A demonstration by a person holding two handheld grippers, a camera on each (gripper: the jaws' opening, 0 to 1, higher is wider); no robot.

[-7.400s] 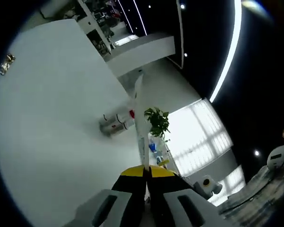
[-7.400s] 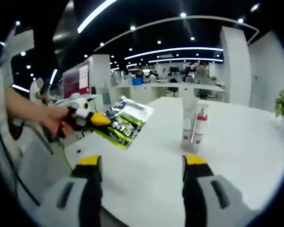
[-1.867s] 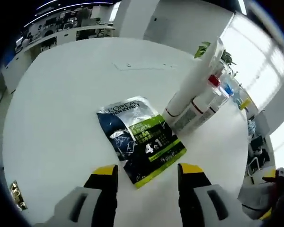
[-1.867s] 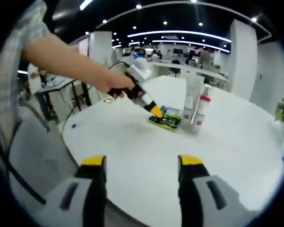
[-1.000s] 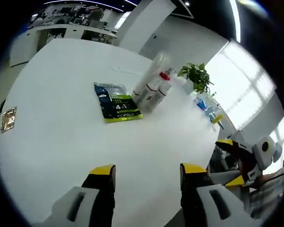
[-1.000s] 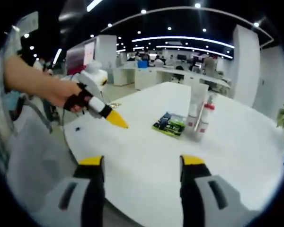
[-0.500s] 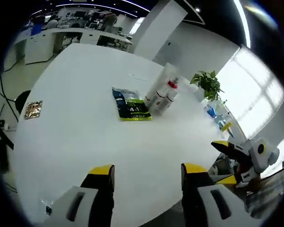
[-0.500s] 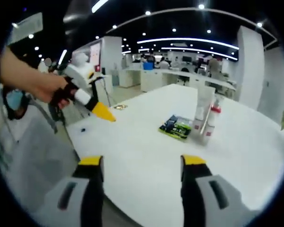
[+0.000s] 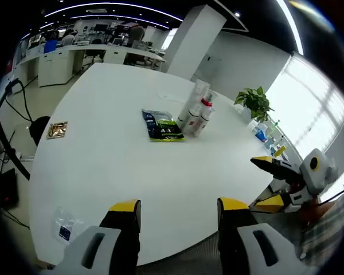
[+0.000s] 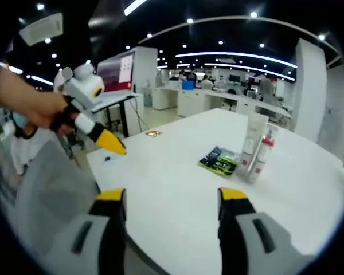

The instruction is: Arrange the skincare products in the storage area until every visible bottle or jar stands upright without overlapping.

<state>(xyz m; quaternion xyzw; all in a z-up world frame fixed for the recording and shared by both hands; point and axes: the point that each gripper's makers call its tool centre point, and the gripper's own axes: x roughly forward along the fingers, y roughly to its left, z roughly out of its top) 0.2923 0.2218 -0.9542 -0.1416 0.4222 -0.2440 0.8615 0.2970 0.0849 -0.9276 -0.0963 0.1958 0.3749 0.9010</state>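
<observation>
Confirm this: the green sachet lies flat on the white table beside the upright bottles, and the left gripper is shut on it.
Not quite. The left gripper is open and holds nothing; the green sachet lies flat on the white table beside the upright bottles, apart from the gripper. The left gripper view shows it.

Both views are bright and evenly lit. Curved ceiling light strips [image 10: 235, 56] and small spot lamps glow overhead, and daylight pours through the washed-out window [image 9: 309, 109] beyond the plant [image 9: 253, 102]. The white table [image 9: 120, 172] reflects softly, with faint shadows. Fisheye bending warps straight lines near the edges, where detail softens. The distant office is slightly blurred.
</observation>
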